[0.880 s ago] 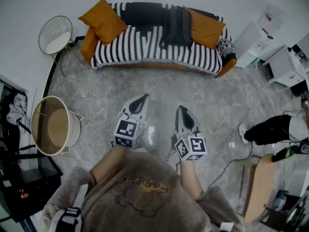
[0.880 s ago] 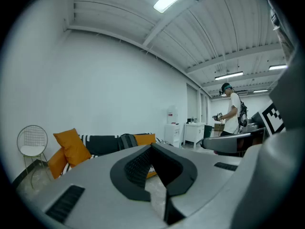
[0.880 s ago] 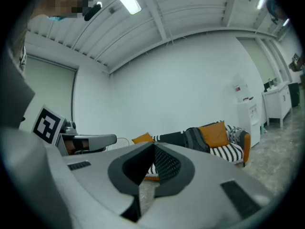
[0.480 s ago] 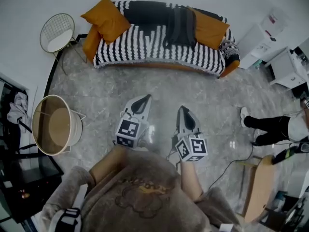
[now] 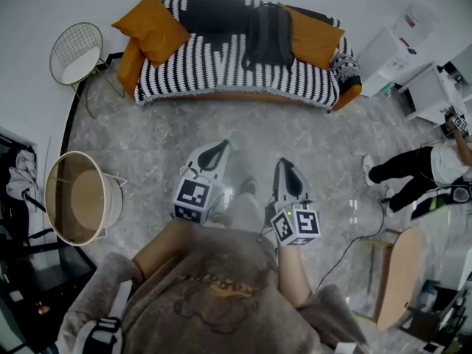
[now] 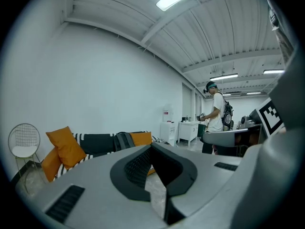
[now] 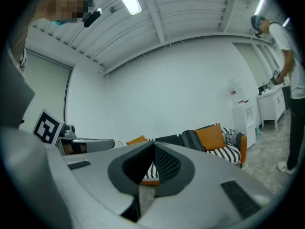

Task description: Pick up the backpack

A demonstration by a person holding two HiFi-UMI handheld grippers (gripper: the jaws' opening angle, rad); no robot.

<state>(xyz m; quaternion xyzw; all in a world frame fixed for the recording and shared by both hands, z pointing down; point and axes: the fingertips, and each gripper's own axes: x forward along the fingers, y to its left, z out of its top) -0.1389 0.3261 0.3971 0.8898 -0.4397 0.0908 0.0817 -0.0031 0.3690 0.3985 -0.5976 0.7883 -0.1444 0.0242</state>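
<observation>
A dark grey backpack point(image 5: 269, 34) leans upright against the back of a black-and-white striped sofa point(image 5: 221, 68), right of its middle; it also shows in the left gripper view, backpack point(image 6: 123, 140), and in the right gripper view, backpack point(image 7: 193, 139). Both grippers hang over the floor well short of the sofa and point toward it. My left gripper point(image 5: 218, 148) is shut and empty. My right gripper point(image 5: 283, 164) is shut and empty too, its jaws meeting at the tip.
Orange cushions point(image 5: 151, 29) lie on the sofa. A wire chair point(image 5: 75, 52) stands at its left, a round cream basket point(image 5: 77, 196) nearer left. White cabinets point(image 5: 394, 57) stand at the right, with a person point(image 5: 413, 172) and a wooden stool point(image 5: 398, 275) beside a floor cable.
The view has moved slightly toward the sofa, and the person at the right has stepped. Both grippers keep their pose, shut.
</observation>
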